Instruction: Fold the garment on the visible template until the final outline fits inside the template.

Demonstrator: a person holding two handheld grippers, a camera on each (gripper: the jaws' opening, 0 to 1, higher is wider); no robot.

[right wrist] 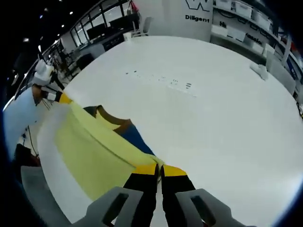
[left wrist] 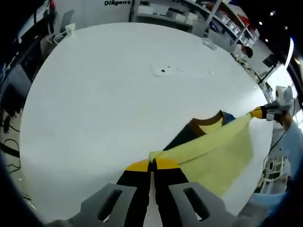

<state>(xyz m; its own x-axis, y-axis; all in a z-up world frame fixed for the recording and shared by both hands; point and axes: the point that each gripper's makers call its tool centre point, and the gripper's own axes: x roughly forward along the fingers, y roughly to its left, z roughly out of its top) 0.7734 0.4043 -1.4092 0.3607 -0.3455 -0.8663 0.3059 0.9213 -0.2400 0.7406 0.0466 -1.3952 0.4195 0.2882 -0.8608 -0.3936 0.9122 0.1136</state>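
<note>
At the top of the left gripper view we read "Diligent" (left wrist: 117, 3) in dark letters on the back wall; the right gripper view has the same word (right wrist: 197, 19) under a larger logo we cannot make out. Small dark marks (right wrist: 161, 81) run across the white table (right wrist: 227, 123) in the right gripper view, too small for us to read.

To the upper right of the left gripper view we see shelving (left wrist: 215, 16) stacked with white and red boxes, their contents hidden. The right gripper view instead gives us, at upper left, dark windows and chairs (right wrist: 102, 30).

The garment (left wrist: 213, 151), yellow with a brown collar and a blue part, lies at the lower right of the left gripper view, stretched taut between the two tools. The left gripper (left wrist: 152, 165) is clenched on one yellow edge at bottom centre; the right gripper (left wrist: 259, 112) shows at the right edge, pinching the far end. In the right gripper view the right gripper (right wrist: 160, 169) grips the cloth (right wrist: 90, 151) at bottom centre, and the left gripper (right wrist: 64, 98) holds the other end at upper left.
</note>
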